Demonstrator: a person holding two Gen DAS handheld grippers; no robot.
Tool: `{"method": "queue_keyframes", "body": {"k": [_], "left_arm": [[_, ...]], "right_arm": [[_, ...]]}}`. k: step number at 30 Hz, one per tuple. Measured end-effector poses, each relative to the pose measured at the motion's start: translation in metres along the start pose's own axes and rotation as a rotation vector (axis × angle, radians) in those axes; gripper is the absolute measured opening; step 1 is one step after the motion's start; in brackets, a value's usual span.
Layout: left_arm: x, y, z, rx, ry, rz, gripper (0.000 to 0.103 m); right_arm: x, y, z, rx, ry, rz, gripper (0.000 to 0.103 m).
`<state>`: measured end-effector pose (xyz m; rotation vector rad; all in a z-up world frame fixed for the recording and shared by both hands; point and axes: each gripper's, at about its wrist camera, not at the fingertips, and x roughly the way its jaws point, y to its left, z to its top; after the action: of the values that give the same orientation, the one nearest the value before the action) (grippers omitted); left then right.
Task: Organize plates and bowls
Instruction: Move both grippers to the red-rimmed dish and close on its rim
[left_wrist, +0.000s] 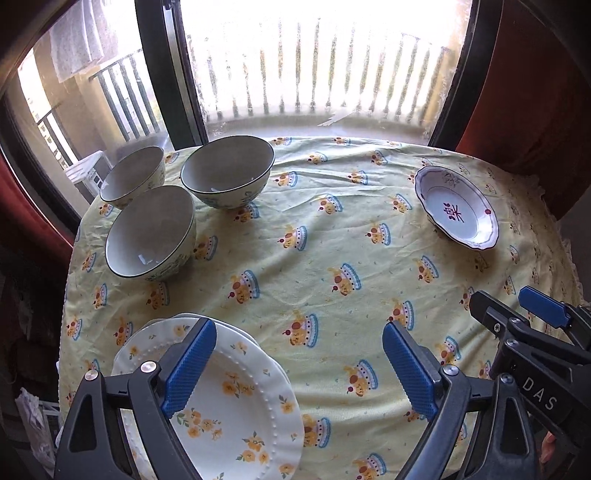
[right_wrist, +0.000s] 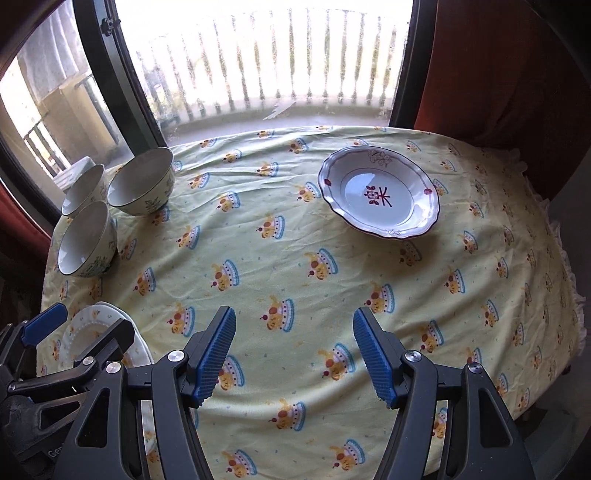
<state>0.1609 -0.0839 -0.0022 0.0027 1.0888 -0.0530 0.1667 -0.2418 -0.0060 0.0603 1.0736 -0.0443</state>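
Three grey-lined floral bowls (left_wrist: 151, 232) (left_wrist: 228, 170) (left_wrist: 132, 175) stand upright, close together at the table's far left; they also show in the right wrist view (right_wrist: 86, 240). A stack of white plates with yellow flowers (left_wrist: 236, 398) lies at the near left, under my left gripper (left_wrist: 299, 369), which is open and empty. A deep scalloped plate with a red motif (right_wrist: 378, 192) (left_wrist: 456, 208) sits at the far right. My right gripper (right_wrist: 293, 354) is open and empty above the cloth near the front.
A yellow patterned tablecloth (right_wrist: 295, 258) covers the round table. A window with a dark frame (left_wrist: 166, 74) and balcony railing lies behind the table. Red curtains (right_wrist: 498, 74) hang at the right. The right gripper shows at the left view's right edge (left_wrist: 524, 314).
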Motion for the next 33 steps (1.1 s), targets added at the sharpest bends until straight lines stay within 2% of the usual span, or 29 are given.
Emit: {"method": "queue_keyframes", "body": {"k": [5, 11, 19, 25, 33], "left_arm": [[0.008, -0.034, 0.013, -0.010, -0.003, 0.000, 0.093], [0.020, -0.076, 0.029, -0.022, -0.020, 0.020, 0.093], [0.043, -0.125, 0.050, -0.018, -0.025, 0.036, 0.088], [0.064, -0.149, 0.071, -0.002, -0.022, 0.042, 0.088], [0.103, -0.166, 0.101, -0.020, 0.004, 0.054, 0.085]], "right_arm": [[0.006, -0.032, 0.013, -0.040, 0.000, -0.014, 0.069], [0.017, -0.077, 0.031, -0.012, 0.022, 0.045, 0.068], [0.036, -0.123, 0.055, -0.060, 0.003, 0.021, 0.067], [0.057, -0.156, 0.078, -0.018, 0.012, 0.045, 0.067], [0.092, -0.178, 0.110, -0.004, 0.019, 0.040, 0.067]]}}
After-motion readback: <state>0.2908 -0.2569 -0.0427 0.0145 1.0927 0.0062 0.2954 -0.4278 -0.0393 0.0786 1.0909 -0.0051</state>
